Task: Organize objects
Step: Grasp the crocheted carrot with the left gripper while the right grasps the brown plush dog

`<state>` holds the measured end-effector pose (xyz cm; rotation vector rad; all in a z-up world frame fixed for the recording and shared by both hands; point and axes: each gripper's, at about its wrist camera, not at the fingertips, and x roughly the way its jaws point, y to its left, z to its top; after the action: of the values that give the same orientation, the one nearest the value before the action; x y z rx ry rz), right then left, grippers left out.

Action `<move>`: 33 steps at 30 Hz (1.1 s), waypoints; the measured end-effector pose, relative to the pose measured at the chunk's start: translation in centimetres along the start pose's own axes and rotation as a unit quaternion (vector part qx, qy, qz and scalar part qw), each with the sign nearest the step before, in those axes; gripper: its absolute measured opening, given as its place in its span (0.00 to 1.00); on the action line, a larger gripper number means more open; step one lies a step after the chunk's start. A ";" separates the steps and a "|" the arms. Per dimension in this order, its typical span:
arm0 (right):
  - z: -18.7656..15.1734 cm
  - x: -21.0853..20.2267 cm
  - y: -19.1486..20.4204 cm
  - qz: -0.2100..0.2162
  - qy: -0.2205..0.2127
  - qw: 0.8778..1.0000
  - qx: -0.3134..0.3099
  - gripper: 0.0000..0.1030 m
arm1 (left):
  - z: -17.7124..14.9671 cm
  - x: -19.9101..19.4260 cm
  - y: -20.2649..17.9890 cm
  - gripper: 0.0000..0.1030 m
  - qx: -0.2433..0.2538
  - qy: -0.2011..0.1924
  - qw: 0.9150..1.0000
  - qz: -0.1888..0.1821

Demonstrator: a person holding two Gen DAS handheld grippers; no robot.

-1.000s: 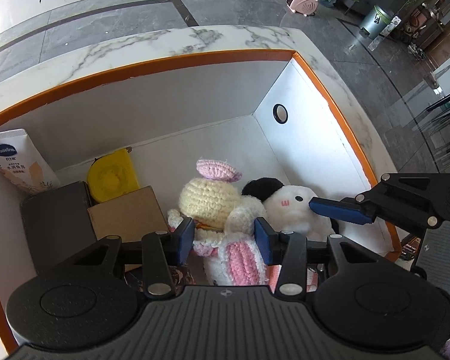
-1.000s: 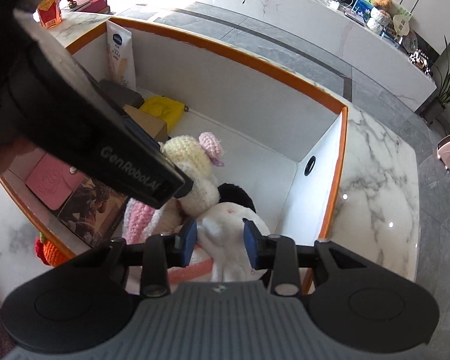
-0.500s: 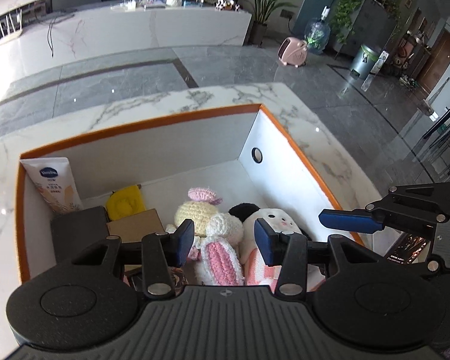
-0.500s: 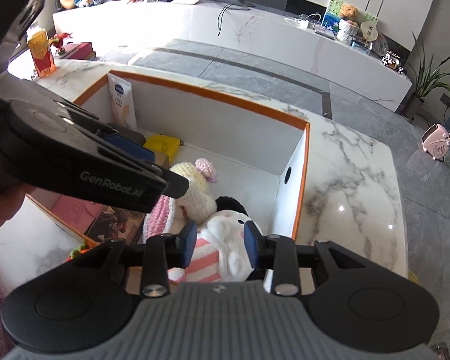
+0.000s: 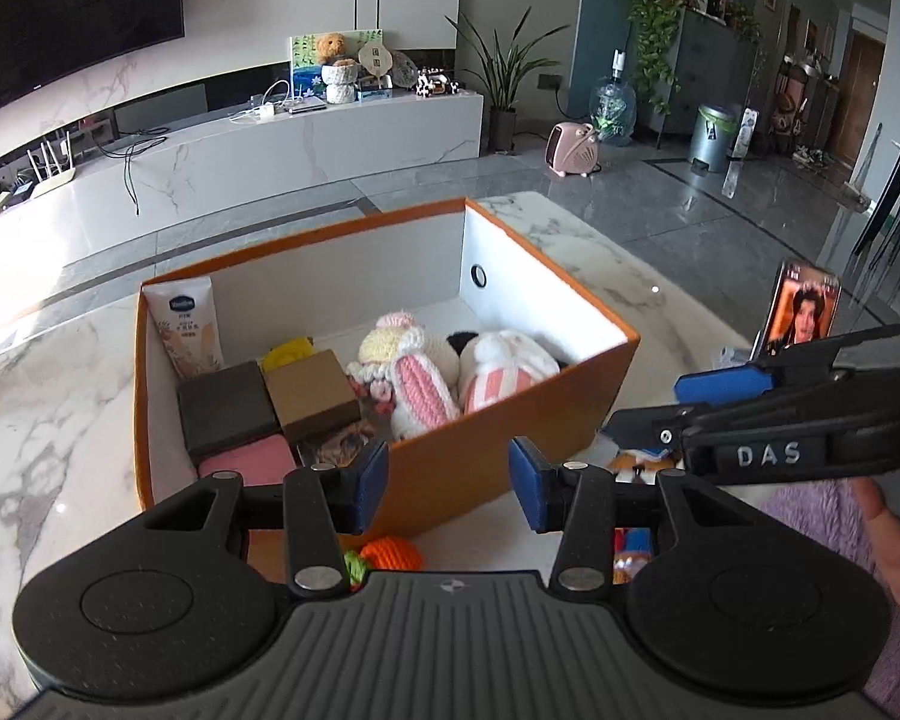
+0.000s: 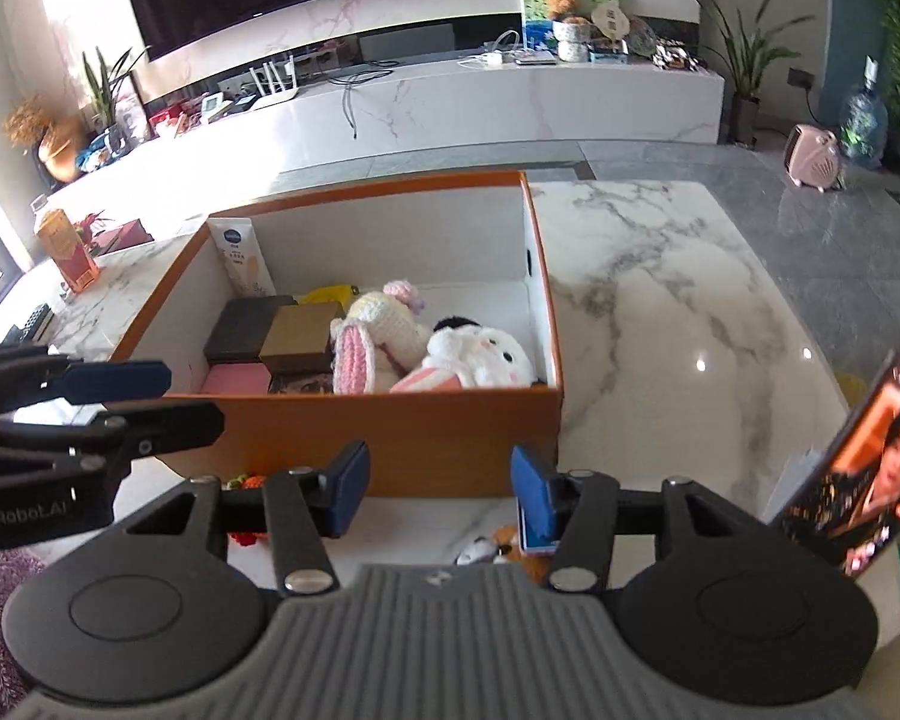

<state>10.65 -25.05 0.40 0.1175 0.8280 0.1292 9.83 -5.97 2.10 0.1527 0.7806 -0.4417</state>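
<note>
Plush toys, a crocheted cream-and-pink rabbit (image 5: 411, 372) among them, lie inside the orange cardboard box (image 5: 498, 450). Left gripper (image 5: 447, 480) hovers half-open, empty; right gripper's (image 6: 438, 492) jaws are opening, empty, apparently between pickups.

Plush toys (image 5: 450, 372) in orange box (image 5: 480, 456)

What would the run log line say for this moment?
left gripper: open, empty | right gripper: opening, empty | both outside orange box | plush toys in box

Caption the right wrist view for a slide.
Empty right gripper, jaws opening, above the orange box holding two plush toys.
</note>
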 end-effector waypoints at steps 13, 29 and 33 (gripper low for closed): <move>-5.6 3.1 -2.5 -0.029 0.051 0.994 0.093 0.72 | -6.3 3.9 -1.1 0.58 0.055 0.038 0.995 0.078; -6.6 7.1 -1.7 -0.010 0.099 0.992 0.083 0.63 | -6.9 6.4 1.2 0.63 -0.034 0.063 0.995 0.065; -7.0 7.7 -1.1 0.010 0.108 0.991 0.073 0.54 | -7.0 6.9 1.4 0.63 -0.041 0.068 0.995 0.063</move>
<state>10.68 -24.58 -10.02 0.2523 1.0534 0.1008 10.25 -4.88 -7.79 0.1561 0.9167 -0.2820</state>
